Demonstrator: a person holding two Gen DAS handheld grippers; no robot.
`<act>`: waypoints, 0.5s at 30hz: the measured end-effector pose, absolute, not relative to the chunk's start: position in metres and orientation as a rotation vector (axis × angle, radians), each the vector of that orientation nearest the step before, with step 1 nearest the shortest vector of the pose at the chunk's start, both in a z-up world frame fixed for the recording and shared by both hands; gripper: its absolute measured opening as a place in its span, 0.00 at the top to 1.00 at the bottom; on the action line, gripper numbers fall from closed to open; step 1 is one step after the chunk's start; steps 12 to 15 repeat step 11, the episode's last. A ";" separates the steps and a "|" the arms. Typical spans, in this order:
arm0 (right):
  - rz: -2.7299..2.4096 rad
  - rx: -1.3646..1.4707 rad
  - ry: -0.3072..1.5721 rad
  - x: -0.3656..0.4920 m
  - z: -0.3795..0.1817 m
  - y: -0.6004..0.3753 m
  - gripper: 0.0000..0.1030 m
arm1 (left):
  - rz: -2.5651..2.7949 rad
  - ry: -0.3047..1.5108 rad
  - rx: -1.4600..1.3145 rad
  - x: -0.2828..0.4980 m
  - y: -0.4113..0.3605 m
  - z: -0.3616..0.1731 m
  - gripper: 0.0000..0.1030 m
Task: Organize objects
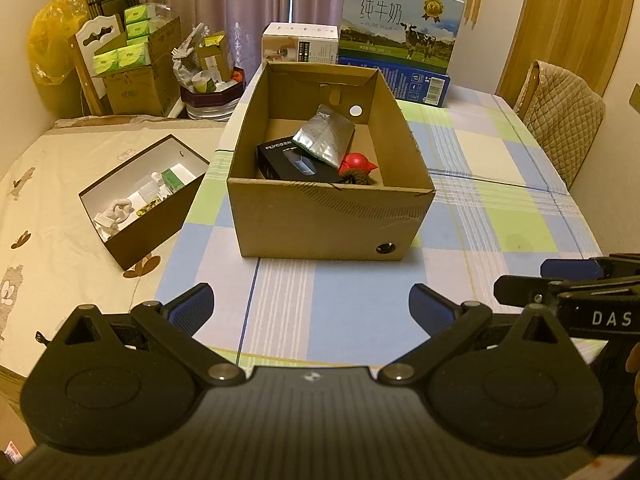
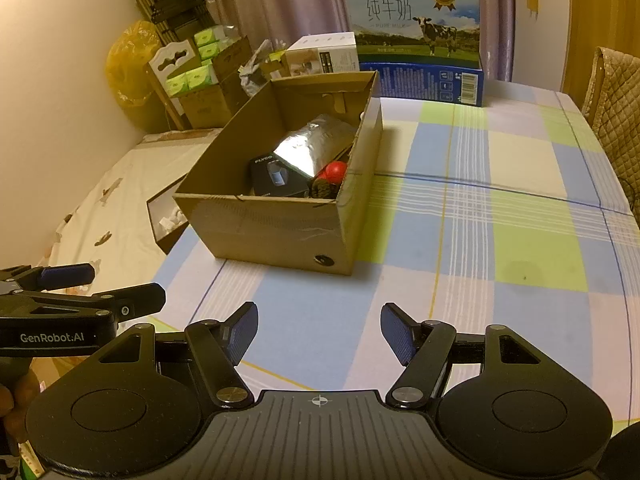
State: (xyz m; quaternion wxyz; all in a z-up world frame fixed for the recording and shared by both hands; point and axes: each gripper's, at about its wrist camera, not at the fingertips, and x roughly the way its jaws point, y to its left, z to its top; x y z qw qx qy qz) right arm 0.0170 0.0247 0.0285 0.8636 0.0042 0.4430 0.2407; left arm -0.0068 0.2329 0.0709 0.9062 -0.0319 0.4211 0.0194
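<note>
Both grippers hang low over the near edge of the checked tablecloth (image 1: 480, 216), and neither has anything in it: the left gripper (image 1: 311, 308) has its blue-padded jaws spread wide with only cloth between them, and the right gripper (image 2: 318, 330) stands well open too, jaws apart over a blue square of the cloth. Each shows up at the edge of the other's view, so they sit side by side, close but not touching. Straight ahead on the table sits the open cardboard box (image 1: 328, 216), and the goods are already inside it: a black FLYCO carton (image 1: 280, 160) lying flat on the floor of the box, a silver foil pouch (image 1: 326, 136) leaning across its top towards the far wall, and a red toy (image 1: 356, 164) tucked against the pouch's right side, with something dark and bristly just below it that I can't make out. Nothing loose lies on the cloth between grippers and box. Further back, at the far end of the table, stands a pure milk carton (image 1: 400, 24) with a cow on it, resting on a blue box (image 1: 416, 84), and a white product box (image 1: 300, 46) just to its left. Off the table's left edge, lower down, a dark box with a white lining (image 1: 152, 224) holds small bottles and packets on the patterned bedsheet (image 1: 52, 200). On the right a quilted chair cover (image 1: 564, 120) drapes beside the table.
</note>
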 end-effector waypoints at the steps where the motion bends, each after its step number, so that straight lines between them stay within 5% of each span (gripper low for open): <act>1: 0.505 0.008 0.929 0.017 0.028 0.025 0.37 | 0.039 0.870 -0.068 -0.006 0.233 0.071 0.01; 15: 0.503 0.005 0.937 0.020 0.024 0.027 0.36 | 0.046 0.869 -0.075 -0.004 0.234 0.069 0.01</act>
